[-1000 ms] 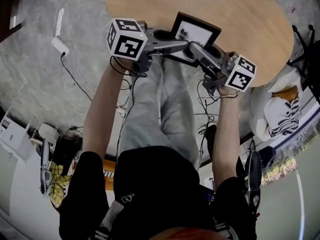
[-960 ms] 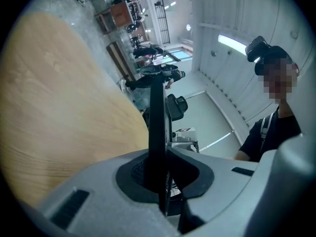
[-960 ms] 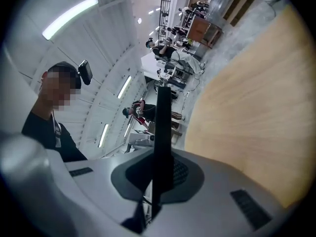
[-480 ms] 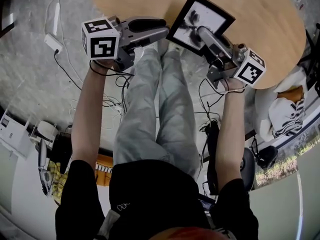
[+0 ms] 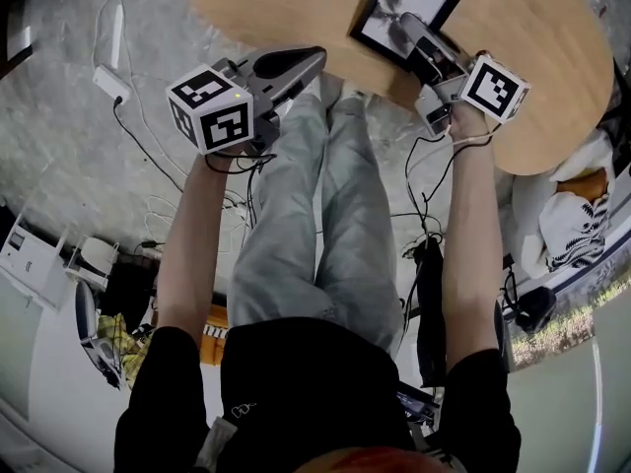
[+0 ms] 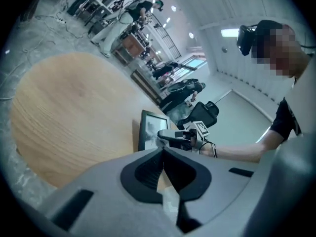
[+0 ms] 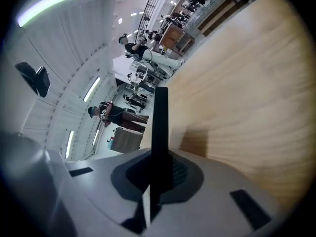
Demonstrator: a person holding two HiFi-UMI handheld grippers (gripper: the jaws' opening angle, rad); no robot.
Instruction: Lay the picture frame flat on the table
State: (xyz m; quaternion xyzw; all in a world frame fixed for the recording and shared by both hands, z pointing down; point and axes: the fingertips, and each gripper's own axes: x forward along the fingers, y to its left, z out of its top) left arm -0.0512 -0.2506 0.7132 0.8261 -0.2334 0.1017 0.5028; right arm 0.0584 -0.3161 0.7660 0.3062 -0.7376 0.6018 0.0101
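One picture frame (image 5: pixel 381 16), edge-on, in the right tool (image 5: pixel 406 30).

The head view looks steeply down from above the person, past arms and legs, onto the near edge of the round wooden desk (image 5: pixel 286 8), which fills the top of that view. The left gripper view sits low and close, just off the desk's near edge, and faces across the desk top to the picture frame (image 6: pixel 148 132) and the right gripper (image 6: pixel 163 136) at it. The right gripper view lies very near the desk surface and rolled sideways, so the desk top stands along its right side and the frame's dark edge rises from its jaws. All three views share the desk top and the frame.
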